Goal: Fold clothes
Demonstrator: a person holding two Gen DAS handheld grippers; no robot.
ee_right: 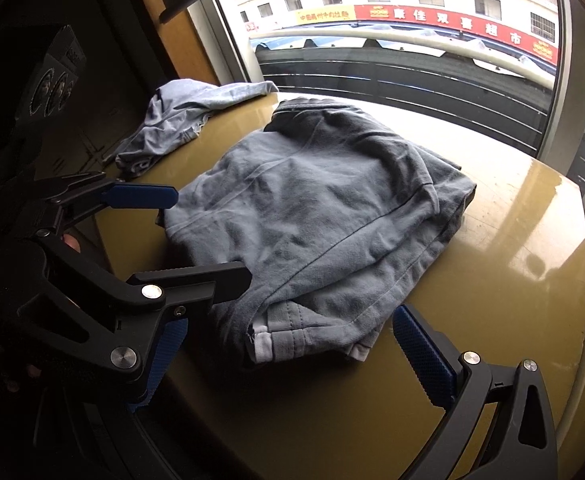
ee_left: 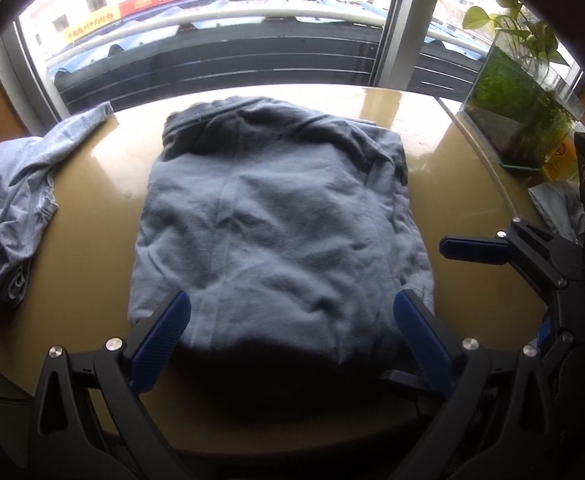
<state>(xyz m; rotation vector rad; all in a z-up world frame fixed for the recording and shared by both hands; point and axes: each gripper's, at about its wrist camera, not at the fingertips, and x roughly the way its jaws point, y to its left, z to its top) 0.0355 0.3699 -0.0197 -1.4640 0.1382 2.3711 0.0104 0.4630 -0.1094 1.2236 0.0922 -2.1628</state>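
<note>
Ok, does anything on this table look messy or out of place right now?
Yes. The light grey garment lies crumpled at the table's left edge, unfolded. The folded blue-grey garment in the middle looks tidy, though wrinkled.

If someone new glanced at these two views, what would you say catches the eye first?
First the folded grey-blue garment in the middle of the yellow table, with the left gripper open over its near edge. Next, the crumpled light grey garment at the table's left side. The right gripper is open too, at the folded garment's corner, and a glass plant tank sits by the window.
</note>
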